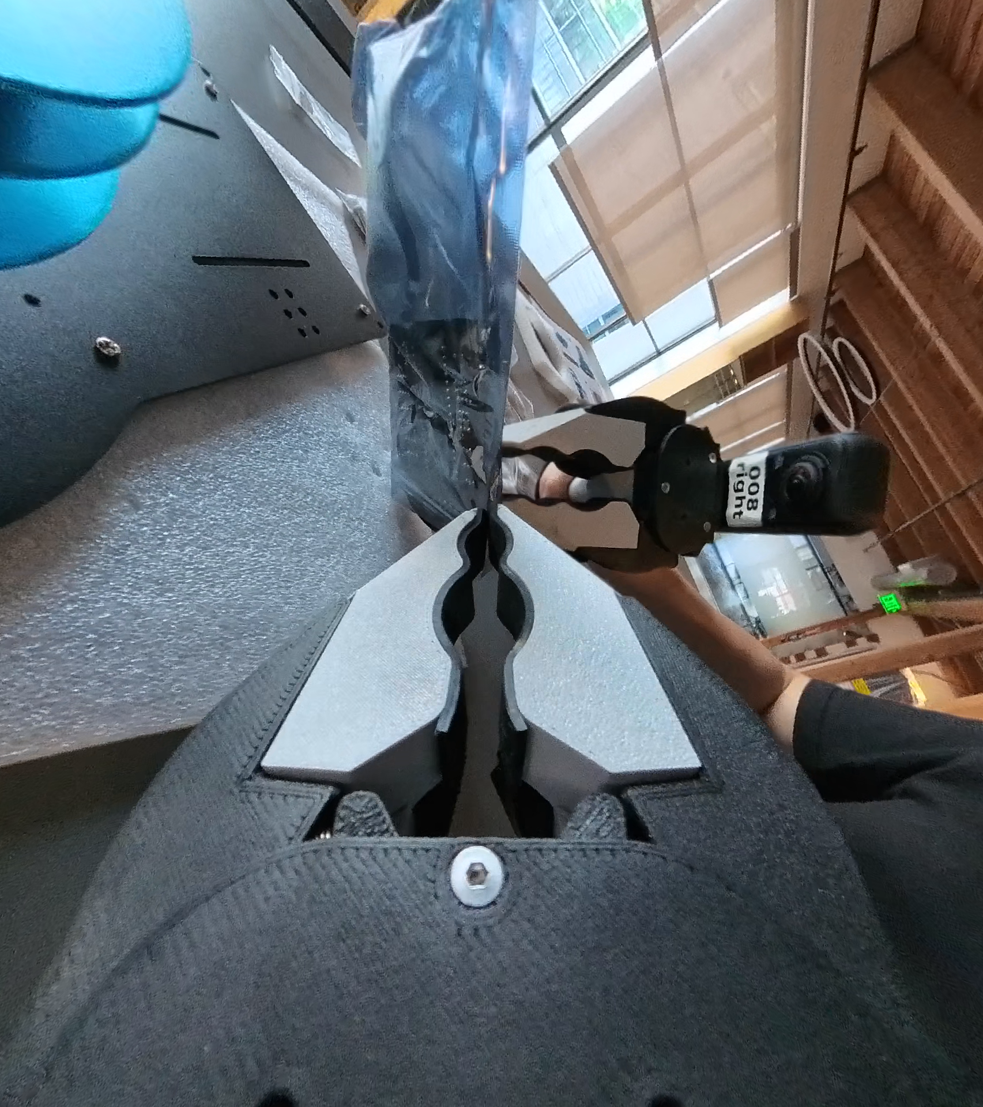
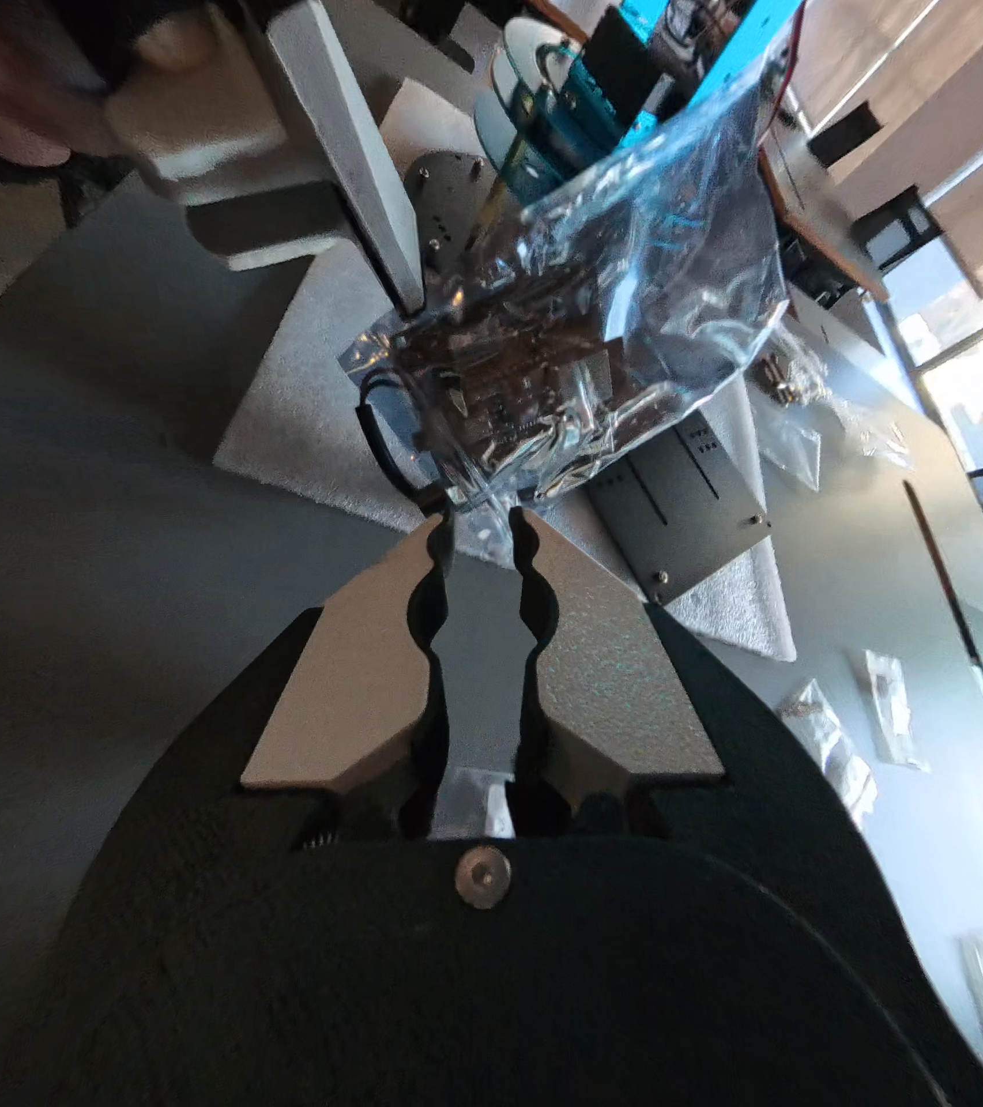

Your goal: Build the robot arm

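Left tongs: tips pressed together, clamped on the lower edge of a clear bluish plastic bag. The bag rises straight off the tips, lifted clear of the foam sheet below it. Dark contents sit in the bag's lower part; they look like a circuit board, detail unclear.

Right tongs: tips apart with a narrow gap, a corner of the same bag lying between them. Whether either tip touches the film cannot be told from the right wrist view. In the left wrist view the right tongs sit against the bag's right edge, just above the left tips, and appear to bear on it.

Left of the bag, on the foam sheet: a grey metal plate with slots, small holes and screws. Beyond it, a blurred bright blue part.

Right of the bag, farther along the counter: several small clear packets, contents too small to read. Behind the bag: blue and grey hardware, blurred.
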`<state>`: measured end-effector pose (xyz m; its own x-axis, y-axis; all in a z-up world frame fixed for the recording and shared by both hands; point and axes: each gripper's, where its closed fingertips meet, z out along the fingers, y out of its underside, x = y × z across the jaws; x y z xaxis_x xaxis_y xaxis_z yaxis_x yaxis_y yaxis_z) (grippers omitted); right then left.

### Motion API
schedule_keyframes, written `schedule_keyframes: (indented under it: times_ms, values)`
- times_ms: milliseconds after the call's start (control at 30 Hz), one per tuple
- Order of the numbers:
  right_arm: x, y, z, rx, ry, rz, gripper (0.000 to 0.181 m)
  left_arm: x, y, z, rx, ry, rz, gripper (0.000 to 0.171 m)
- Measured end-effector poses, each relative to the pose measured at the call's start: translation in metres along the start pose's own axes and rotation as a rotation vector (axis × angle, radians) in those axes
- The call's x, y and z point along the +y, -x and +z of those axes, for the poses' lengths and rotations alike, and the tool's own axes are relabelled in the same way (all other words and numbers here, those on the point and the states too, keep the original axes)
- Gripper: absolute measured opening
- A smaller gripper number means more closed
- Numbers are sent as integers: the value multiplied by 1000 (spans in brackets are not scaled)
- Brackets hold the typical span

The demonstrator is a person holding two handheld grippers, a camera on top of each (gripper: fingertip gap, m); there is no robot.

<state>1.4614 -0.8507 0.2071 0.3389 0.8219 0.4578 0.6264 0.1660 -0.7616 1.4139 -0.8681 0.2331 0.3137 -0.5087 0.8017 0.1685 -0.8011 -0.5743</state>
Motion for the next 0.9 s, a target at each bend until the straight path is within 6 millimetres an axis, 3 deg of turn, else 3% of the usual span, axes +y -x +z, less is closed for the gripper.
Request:
schedule_keyframes:
  times_ms: [200, 533, 900]
  values:
    - [6, -1, 10, -11, 54, -101, 12, -4, 5, -3, 6, -26, -45, 0]
    - [0, 4, 19, -42, 14, -109, 4, -2, 10, -5, 10, -9, -86, 0]
    - [-15, 4, -13, 8, 18, -78, 0, 11, 11, -5, -36, 26, -92, 0]
